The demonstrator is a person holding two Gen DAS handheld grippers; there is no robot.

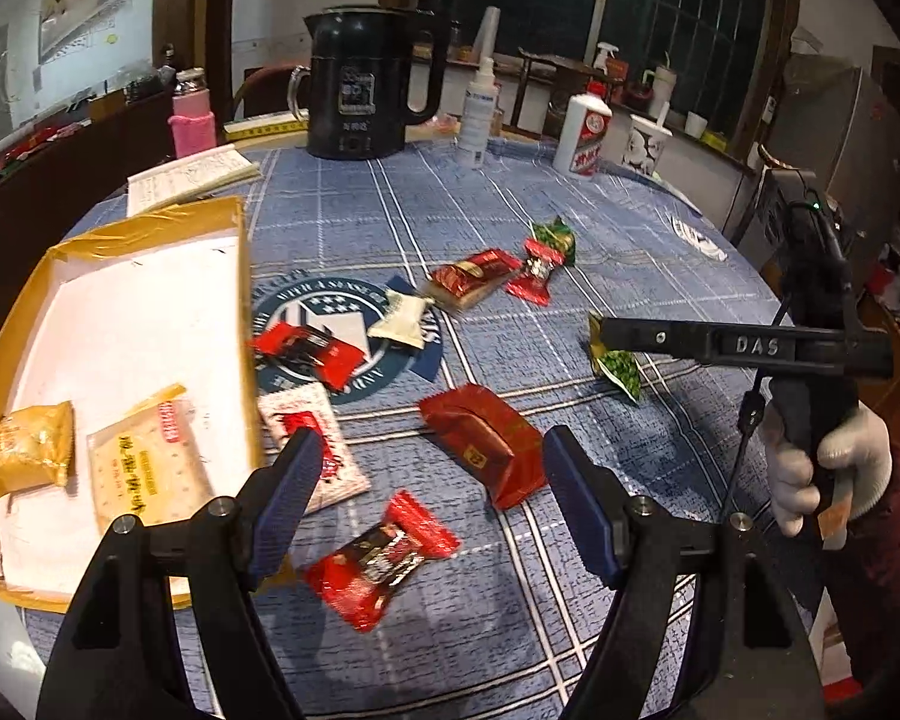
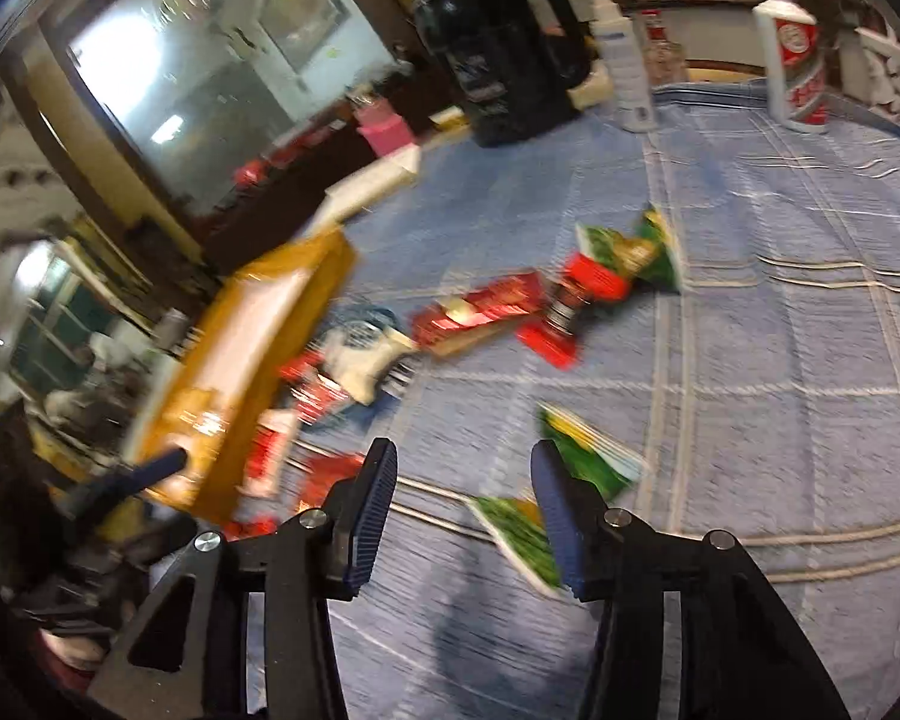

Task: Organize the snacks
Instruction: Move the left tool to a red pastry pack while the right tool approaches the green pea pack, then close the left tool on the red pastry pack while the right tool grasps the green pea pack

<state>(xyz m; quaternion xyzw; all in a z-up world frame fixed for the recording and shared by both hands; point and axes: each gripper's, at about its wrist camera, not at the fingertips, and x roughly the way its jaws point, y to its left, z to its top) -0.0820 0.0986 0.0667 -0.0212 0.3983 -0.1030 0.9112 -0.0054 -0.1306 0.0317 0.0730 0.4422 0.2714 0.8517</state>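
Several wrapped snacks lie scattered on the blue checked tablecloth. A cardboard box [image 1: 24, 306] at the left holds a gold packet [image 1: 33, 447] and a cracker pack [image 1: 144, 468]. My left gripper [image 1: 432, 450] is open and empty above a red box-shaped snack [image 1: 480, 441] and a red candy wrapper [image 1: 384, 558]. My right gripper [image 2: 462, 468] is open and empty; its right finger overlaps a green packet [image 2: 588, 462], and the view is blurred. The right gripper shows in the left wrist view [image 1: 606, 330] over the same green packet [image 1: 621, 369].
A black kettle [image 1: 363, 81], a white spray bottle [image 1: 480, 111], a white and red bottle [image 1: 585, 135] and a paper cup [image 1: 645, 144] stand at the table's far side. A notebook [image 1: 192, 177] and a pink bottle [image 1: 192, 114] are at the back left.
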